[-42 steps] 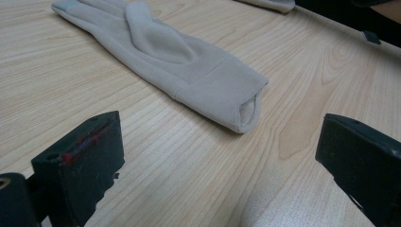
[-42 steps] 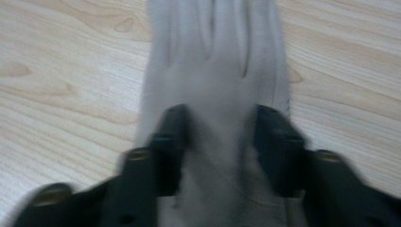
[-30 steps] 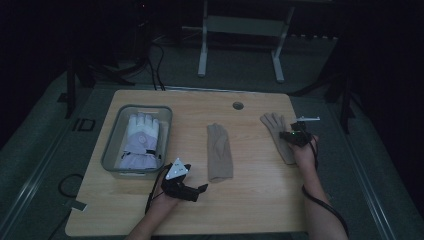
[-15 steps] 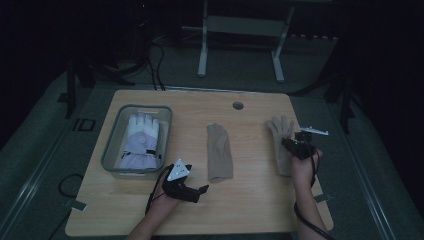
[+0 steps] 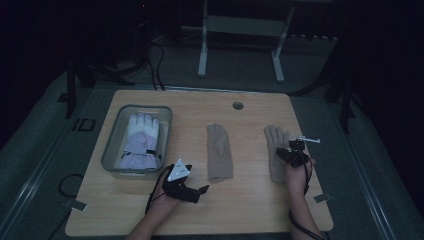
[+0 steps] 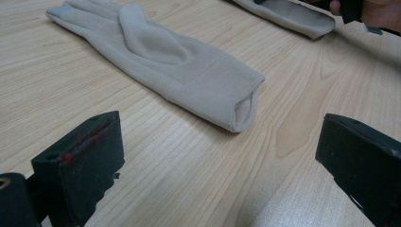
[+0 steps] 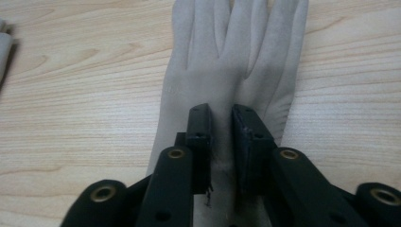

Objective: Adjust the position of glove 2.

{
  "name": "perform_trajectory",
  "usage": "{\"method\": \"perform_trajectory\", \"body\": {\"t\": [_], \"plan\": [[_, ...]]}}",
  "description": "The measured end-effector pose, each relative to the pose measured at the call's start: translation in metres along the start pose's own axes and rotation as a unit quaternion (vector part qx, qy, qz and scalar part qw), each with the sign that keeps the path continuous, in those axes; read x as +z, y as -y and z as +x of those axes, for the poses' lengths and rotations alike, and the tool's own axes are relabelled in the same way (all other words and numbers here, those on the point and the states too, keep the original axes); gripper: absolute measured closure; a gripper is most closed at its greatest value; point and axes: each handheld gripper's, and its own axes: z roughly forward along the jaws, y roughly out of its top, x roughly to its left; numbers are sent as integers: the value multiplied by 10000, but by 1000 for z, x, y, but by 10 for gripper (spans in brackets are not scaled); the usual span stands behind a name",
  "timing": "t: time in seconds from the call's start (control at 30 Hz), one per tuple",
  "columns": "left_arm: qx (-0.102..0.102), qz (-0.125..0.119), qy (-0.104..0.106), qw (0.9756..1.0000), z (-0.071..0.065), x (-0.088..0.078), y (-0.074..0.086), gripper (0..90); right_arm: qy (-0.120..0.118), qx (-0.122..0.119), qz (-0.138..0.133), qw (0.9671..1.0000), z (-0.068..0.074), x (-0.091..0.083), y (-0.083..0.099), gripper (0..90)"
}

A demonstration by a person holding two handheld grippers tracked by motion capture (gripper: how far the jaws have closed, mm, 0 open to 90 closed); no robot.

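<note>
At right of the wooden table [image 5: 250,200], right gripper [image 7: 221,124] nearly pressed together, pinching a fold of the beige knit glove [image 7: 227,61] lying flat near its cuff. Looks soft, light, limp; likely to sag, so best grasped at cuff. Left gripper [image 6: 213,161] spread wide, empty, just short of the second beige glove [image 6: 156,52] at table centre.

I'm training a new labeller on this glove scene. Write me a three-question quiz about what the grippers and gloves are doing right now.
1. True or false: the left gripper is open, with nothing between its jaws.
2. Which glove is the right gripper closed on?
A. the white glove in the grey bin
B. the middle beige glove
C. the right beige glove
3. Fill in: the cuff opening of the middle beige glove faces the ____ gripper.

Key:
1. True; its jaws stand wide apart over bare table.
2. C; the jaws pinch its fabric near the cuff.
3. Left.
</note>
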Motion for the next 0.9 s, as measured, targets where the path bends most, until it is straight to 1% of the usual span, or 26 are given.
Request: {"method": "perform_trajectory", "body": {"t": [0.03,0.07,0.1,0.13,0.17,0.2,0.23,0.27,0.3,0.33,0.4,0.43,0.5,0.53,0.6,0.63,0.7,0.77,0.83,0.9], "plan": [[0,0,0,10000,0,0,0,21,0,0,0,10000,0,0,0,761],[1,3,4,10000,0,0,0,21,-11,-24,6,10000,0,-1,0,742],[3,1,2,10000,0,0,0,21,-57,-102,-28,9999,0,-4,-1,686],[3,-1,2,10000,0,0,0,21,-70,-113,-23,9999,-1,-5,-2,659],[2,1,11,10000,0,0,0,21,-89,-192,-73,9997,-1,-7,-3,641],[13,3,26,10000,0,0,0,21,-89,-192,-73,9997,-1,-7,-3,641],[25,-2,35,10000,0,0,0,21,-116,-270,-90,9995,-2,-9,-4,621],[31,-4,36,10000,0,0,0,21,-275,-477,-123,9984,-4,-12,-7,580],[35,-3,35,10000,-1,0,0,21,-275,-477,-123,9984,-4,-12,-7,580],[32,-2,33,10000,0,0,0,20,-428,-703,-106,9966,-8,-15,-9,567],[12,-3,32,10000,0,0,0,21,-651,-908,-84,9937,-12,-16,-11,545],[-1,-1,27,10000,0,0,0,21,-727,-1027,-10,9921,-15,-16,-12,531],[-12,2,27,10000,0,0,0,21,-880,-1281,39,9878,-19,-16,-12,515],[-25,24,20,10000,1,0,0,20,-910,-1319,87,9870,-22,-16,-13,507],[-18,27,11,10000,0,0,0,21,-951,-1377,91,9859,-27,-15,-13,481],[-18,27,11,10000,0,0,0,21,-992,-1449,114,9844,-29,-15,-12,476],[-25,16,8,10000,0,0,0,21,-1021,-1677,101,9805,-31,-15,-11,458],[-38,17,12,10000,1,0,0,21,-1123,-1768,141,9777,-35,-15,-11,457],[-42,12,15,10000,1,0,0,21,-1141,-1969,116,9737,-37,-16,-12,428],[-49,11,22,10000,1,0,0,21,-1236,-2057,108,9707,-38,-17,-14,398]]}}
